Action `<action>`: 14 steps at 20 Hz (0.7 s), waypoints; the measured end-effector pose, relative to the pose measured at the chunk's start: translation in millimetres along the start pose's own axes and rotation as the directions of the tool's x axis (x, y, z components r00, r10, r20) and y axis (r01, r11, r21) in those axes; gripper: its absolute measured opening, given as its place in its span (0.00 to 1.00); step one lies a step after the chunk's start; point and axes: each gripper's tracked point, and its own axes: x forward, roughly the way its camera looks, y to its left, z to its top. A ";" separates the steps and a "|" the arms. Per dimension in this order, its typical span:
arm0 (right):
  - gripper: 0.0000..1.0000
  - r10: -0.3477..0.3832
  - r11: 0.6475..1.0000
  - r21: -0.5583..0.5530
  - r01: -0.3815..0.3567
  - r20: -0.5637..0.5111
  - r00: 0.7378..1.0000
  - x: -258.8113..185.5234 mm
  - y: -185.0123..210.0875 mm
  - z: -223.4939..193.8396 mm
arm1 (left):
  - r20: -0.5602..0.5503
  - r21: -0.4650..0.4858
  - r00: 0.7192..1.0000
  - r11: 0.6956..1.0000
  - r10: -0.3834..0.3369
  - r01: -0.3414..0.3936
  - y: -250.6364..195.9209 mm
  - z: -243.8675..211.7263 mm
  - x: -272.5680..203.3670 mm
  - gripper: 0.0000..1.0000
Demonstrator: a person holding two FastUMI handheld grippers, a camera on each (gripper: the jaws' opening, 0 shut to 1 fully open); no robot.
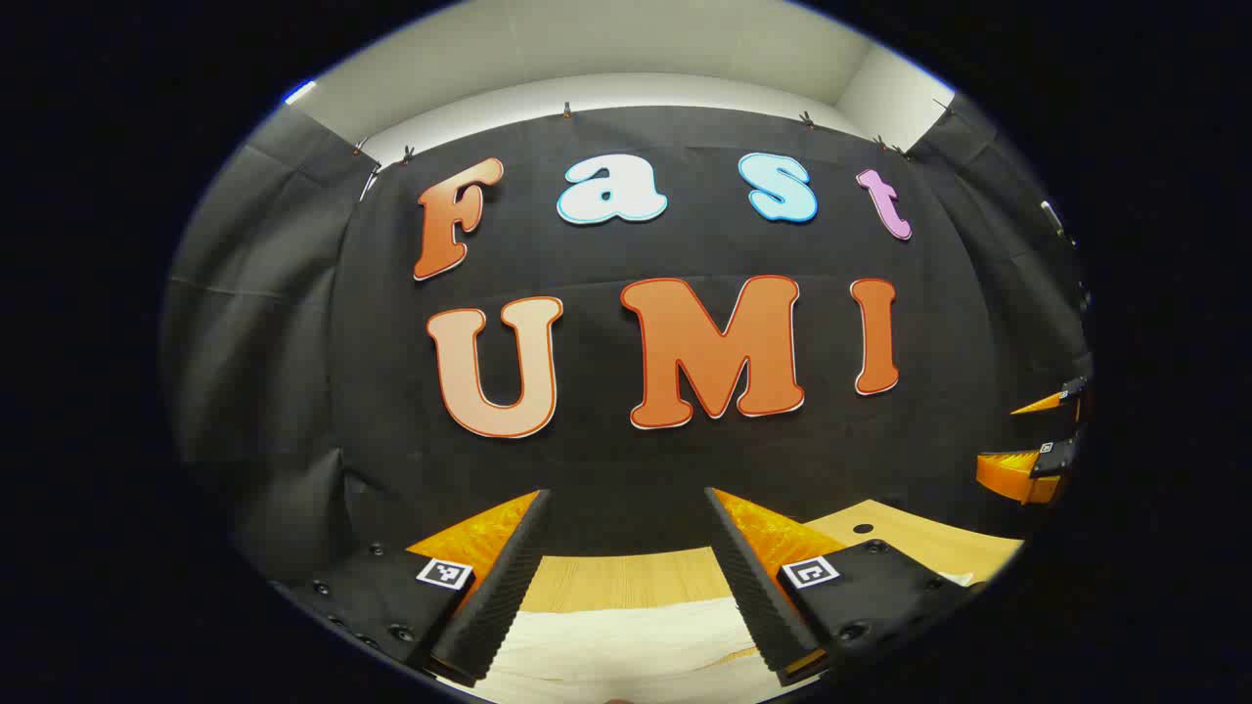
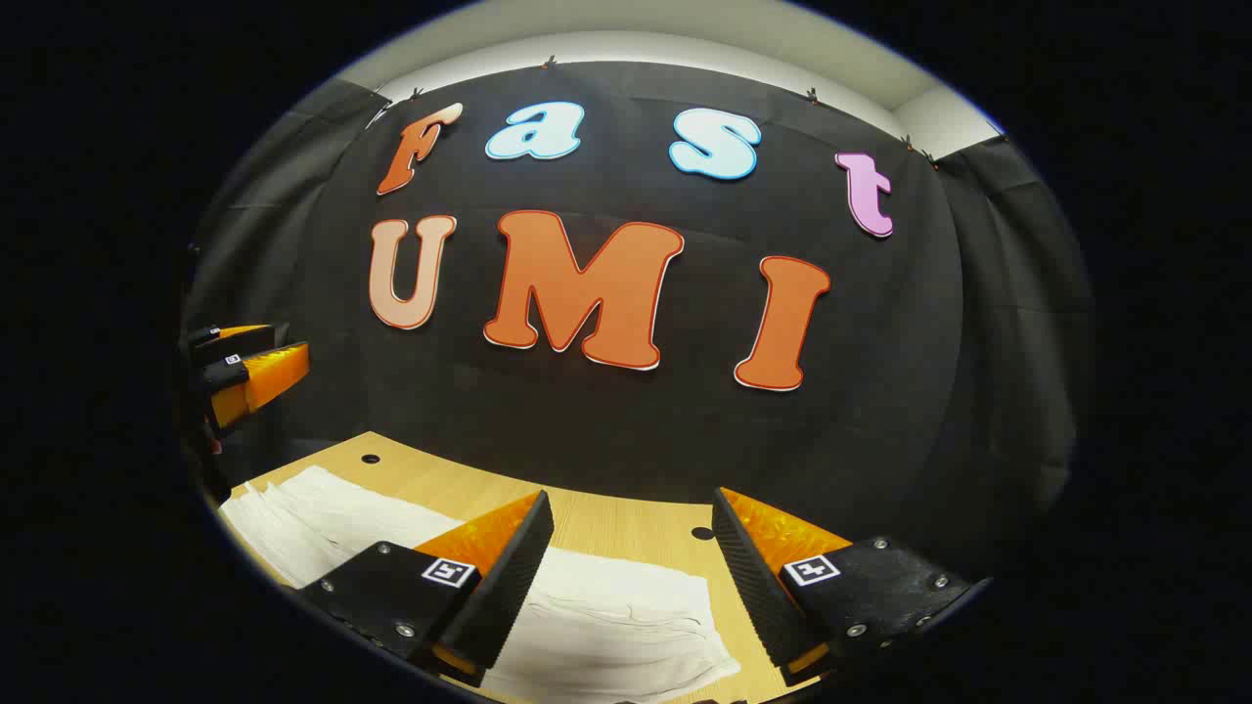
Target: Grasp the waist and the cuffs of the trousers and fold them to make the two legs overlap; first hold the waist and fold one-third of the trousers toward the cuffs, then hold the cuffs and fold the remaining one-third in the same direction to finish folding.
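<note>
White trousers [image 2: 606,626] under open grippers

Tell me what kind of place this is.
Likely a staged recording booth, not a home: black cloth wall clipped up as a backdrop, a light wooden table with small round holes, and white trousers laid flat on it. Both the left gripper and right gripper hover open.

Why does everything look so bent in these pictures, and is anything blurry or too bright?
Left gripper view: the fisheye lens bows the table edge; focus is sharp, light even, trousers pale but not blown out. Right gripper view: same curving, the trousers show creases clearly, soft shadow beneath the right gripper.
</note>
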 end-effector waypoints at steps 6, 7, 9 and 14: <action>0.99 -0.029 0.999 0.035 0.030 -0.025 0.999 2.2 -5.7 -8.3 | -0.005 0.002 1.000 1.000 -0.001 0.001 -1.0 -1.8 -3.1 0.99; 0.99 -0.032 0.999 0.043 0.033 -0.033 0.999 2.5 -5.6 -11.3 | -0.008 0.000 1.000 1.000 0.001 -0.001 -0.7 -3.2 -2.4 0.99; 0.99 -0.040 0.998 0.048 0.043 -0.045 0.998 2.4 -8.8 -14.9 | -0.017 -0.001 1.000 1.000 0.007 -0.007 1.8 -3.3 -2.0 0.99; 0.99 -0.064 0.997 0.044 0.067 -0.061 0.996 1.8 -22.8 -21.5 | -0.035 -0.017 0.999 1.000 0.001 -0.002 1.3 -11.0 1.3 0.99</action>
